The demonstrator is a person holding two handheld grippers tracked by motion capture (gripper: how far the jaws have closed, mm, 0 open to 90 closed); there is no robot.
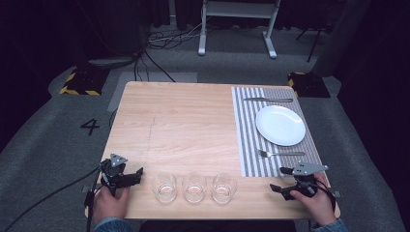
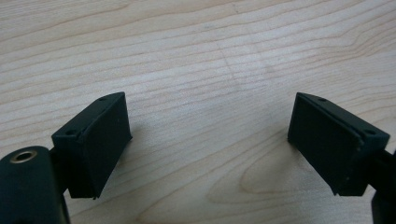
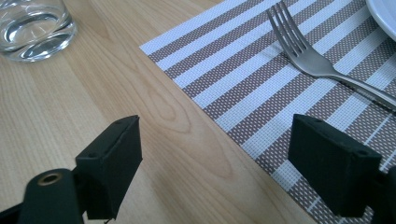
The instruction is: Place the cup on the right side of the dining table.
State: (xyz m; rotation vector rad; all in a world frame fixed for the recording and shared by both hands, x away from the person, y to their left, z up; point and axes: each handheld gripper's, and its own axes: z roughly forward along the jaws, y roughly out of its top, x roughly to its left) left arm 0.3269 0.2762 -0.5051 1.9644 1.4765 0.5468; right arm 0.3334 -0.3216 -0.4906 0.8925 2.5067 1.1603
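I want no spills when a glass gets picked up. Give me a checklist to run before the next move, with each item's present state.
1. Left claw open and holding nothing: ok, jaws wide apart over bare wood.
2. Right claw open and holding nothing: ok.
3. Three glasses upright in a row at the near edge: ok.
4. Gaps between the glasses wide enough for a jaw: cannot tell; they stand close together.
5. Placemat set with plate, fork and knife, with bare mat left for a glass: ok.
6. Glasses dry inside: cannot tell.
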